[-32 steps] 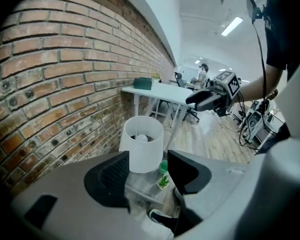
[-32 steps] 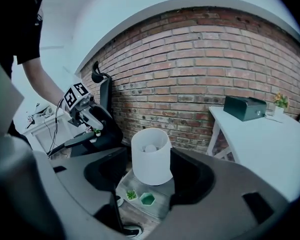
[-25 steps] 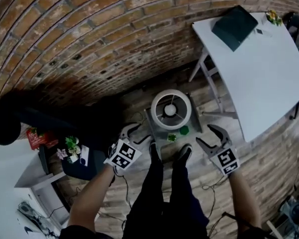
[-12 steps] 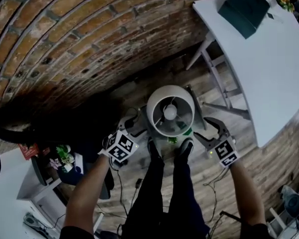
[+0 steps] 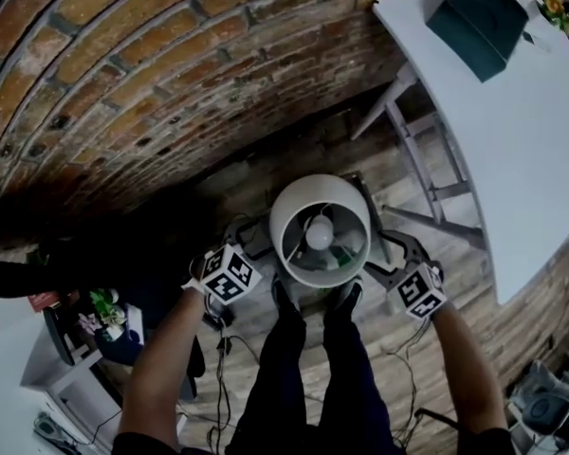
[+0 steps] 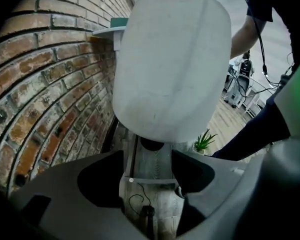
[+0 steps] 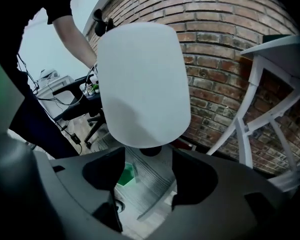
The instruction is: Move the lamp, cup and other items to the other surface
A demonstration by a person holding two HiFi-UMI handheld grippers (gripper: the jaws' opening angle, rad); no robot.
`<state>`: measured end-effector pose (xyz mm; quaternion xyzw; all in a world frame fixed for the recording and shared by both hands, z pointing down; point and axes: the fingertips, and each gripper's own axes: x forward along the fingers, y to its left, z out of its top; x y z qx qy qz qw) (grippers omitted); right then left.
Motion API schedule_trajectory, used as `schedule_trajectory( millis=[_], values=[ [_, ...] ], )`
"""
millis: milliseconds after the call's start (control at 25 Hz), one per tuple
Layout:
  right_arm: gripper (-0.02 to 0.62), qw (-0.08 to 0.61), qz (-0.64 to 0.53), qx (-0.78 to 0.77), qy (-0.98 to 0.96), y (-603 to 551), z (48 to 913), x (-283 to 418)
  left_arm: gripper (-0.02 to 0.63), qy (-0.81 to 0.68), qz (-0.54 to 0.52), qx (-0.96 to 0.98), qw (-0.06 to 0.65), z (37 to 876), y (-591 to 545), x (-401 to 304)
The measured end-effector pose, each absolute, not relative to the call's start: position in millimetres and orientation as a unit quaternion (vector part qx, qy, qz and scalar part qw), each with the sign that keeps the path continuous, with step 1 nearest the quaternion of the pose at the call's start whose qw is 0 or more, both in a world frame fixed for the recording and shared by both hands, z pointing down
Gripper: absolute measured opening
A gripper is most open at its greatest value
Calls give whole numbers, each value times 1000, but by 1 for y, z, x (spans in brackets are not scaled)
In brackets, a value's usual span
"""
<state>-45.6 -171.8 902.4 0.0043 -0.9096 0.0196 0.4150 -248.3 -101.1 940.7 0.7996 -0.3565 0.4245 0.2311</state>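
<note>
A lamp with a white drum shade stands on a low grey wooden stand by the brick wall. My left gripper is at the shade's left and my right gripper at its right, both below the shade's rim. Both jaws have just been opening and stand wide, with nothing between them. In the left gripper view the shade fills the top and its dark stem shows past the gripper. The right gripper faces the shade. A green cup and a small plant stand on the stand.
A white table at the upper right carries a dark green folder; its white legs stand close to the lamp. The brick wall runs behind. Cables lie on the wood floor. A white shelf sits at the lower left.
Both grippers have sunk and closed in on the lamp's two sides. The lamp shade looks larger and nearer in the head view, and the green cup is now hidden under it.
</note>
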Motion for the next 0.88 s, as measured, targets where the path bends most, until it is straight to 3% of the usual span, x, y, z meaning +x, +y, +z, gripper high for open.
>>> schedule_trajectory(
  millis=[280,640,880],
  values=[
    [316,421,3,-8,-907,-182,933,-49,298,-350,392,817,238,957,-113,-247],
    [368,425,-24,-35,-904,-189,939,-61,298,-314,426,831,172,960,-132,-235],
    [377,430,-45,-58,-900,-185,942,-67,298,-312,428,832,164,959,-131,-234]
  ],
)
